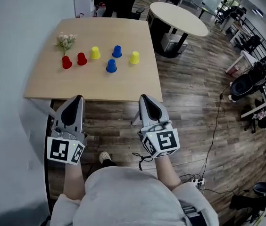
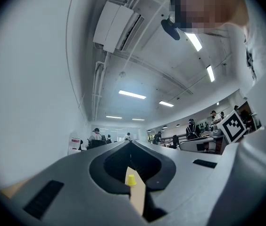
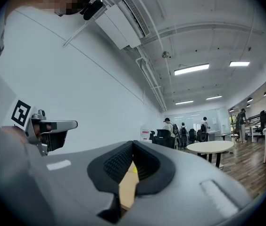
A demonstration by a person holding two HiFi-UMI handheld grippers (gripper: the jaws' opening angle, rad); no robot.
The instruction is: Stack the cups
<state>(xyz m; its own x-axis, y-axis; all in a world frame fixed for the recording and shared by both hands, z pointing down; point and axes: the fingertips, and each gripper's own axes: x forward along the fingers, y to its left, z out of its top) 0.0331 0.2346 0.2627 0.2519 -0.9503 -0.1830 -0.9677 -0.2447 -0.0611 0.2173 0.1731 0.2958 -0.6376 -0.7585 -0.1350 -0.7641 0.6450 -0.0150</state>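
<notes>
Several small cups stand upside down on the wooden table (image 1: 123, 86): two red cups (image 1: 66, 62) (image 1: 81, 59) at the left, two yellow cups (image 1: 95, 52) (image 1: 134, 57) and two blue cups (image 1: 117, 51) (image 1: 111, 66) toward the middle. None is stacked. My left gripper (image 1: 78, 98) and right gripper (image 1: 144, 98) hover side by side at the table's near edge, both shut and holding nothing, well short of the cups. In the left gripper view the shut left gripper (image 2: 130, 142) frames one yellow cup (image 2: 131, 180). In the right gripper view the right gripper (image 3: 133, 142) is shut too.
A small bunch of flowers (image 1: 65, 40) lies at the table's far left. A grey wall runs along the left side. A round table (image 1: 180, 18) stands beyond on the right, with chairs (image 1: 246, 81) further right. Cables and a power strip (image 1: 196, 181) lie on the wood floor.
</notes>
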